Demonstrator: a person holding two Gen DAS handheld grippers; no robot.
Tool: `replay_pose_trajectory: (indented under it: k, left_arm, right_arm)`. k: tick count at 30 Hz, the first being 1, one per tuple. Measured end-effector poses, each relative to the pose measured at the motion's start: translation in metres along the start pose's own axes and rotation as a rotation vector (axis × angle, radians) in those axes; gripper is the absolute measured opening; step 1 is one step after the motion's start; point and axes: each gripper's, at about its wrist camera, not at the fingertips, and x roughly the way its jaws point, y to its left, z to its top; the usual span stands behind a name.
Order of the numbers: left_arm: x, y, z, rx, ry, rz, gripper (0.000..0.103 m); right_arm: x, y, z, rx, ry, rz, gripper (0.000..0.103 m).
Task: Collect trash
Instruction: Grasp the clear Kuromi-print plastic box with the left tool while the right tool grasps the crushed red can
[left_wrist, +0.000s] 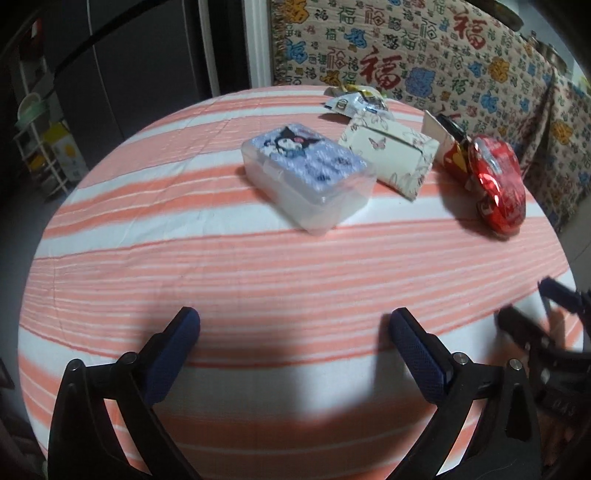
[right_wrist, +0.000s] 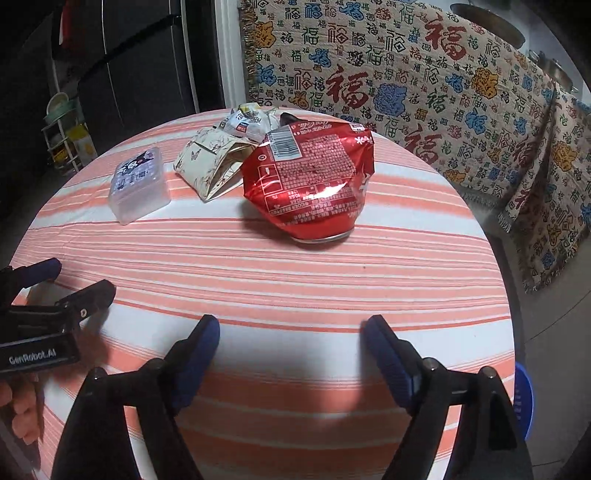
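I hold my left gripper (left_wrist: 295, 325) and my right gripper (right_wrist: 290, 332) wide apart and empty over the near side of the striped table (right_wrist: 332, 273), and the red chip bag (right_wrist: 310, 181) lies far across it, beside the flowery pouch (right_wrist: 210, 162) and the clear box (right_wrist: 138, 188).

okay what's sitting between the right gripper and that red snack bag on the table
Nothing: in the right wrist view, only bare striped tablecloth lies between the open right gripper and the red snack bag.
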Motion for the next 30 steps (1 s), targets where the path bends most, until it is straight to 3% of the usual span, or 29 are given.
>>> replay_pose_trajectory:
  k: [4,9,13,14,16,18,21,25,27,30]
  left_arm:
    - [-0.006,-0.009,0.045,-0.021,-0.057,-0.021,0.102]
    - [0.028,-0.018,0.086,-0.088,0.011,0.028,0.102]
    - [0.052,-0.016,0.096,-0.126,0.041,0.092,0.101]
    - [0.056,-0.013,0.094,-0.132,0.046,0.087,0.099]
    - [0.057,-0.010,0.087,-0.125,0.038,0.042,0.083]
    - [0.049,-0.007,0.076,-0.104,0.013,0.013,0.079]
    - [0.033,-0.003,0.058,-0.006,0.000,-0.008,0.079]
    - [0.007,0.013,0.024,0.132,0.025,-0.101,0.079]
    - [-0.007,0.022,0.001,0.177,0.042,-0.170,0.079]
    - [-0.020,0.024,-0.021,0.231,0.020,-0.149,0.080]
  right_arm:
    - [0.001,-0.001,0.001,-0.001,-0.001,-0.002,0.084]
    - [0.001,0.000,0.000,-0.001,-0.003,-0.002,0.084]
    - [0.002,0.000,-0.001,0.000,-0.003,-0.002,0.084]
    - [0.002,0.000,-0.001,0.000,-0.003,-0.001,0.084]
    - [0.002,0.001,-0.001,0.002,-0.004,0.001,0.084]
    - [0.002,0.001,0.000,0.006,-0.006,0.007,0.085]
    - [0.001,-0.004,0.000,0.029,-0.015,0.036,0.085]
    - [-0.003,-0.024,-0.001,0.110,-0.046,0.143,0.084]
    - [-0.001,-0.024,0.002,0.090,-0.040,0.129,0.084]
    - [0.003,-0.019,0.018,0.062,-0.059,0.090,0.084]
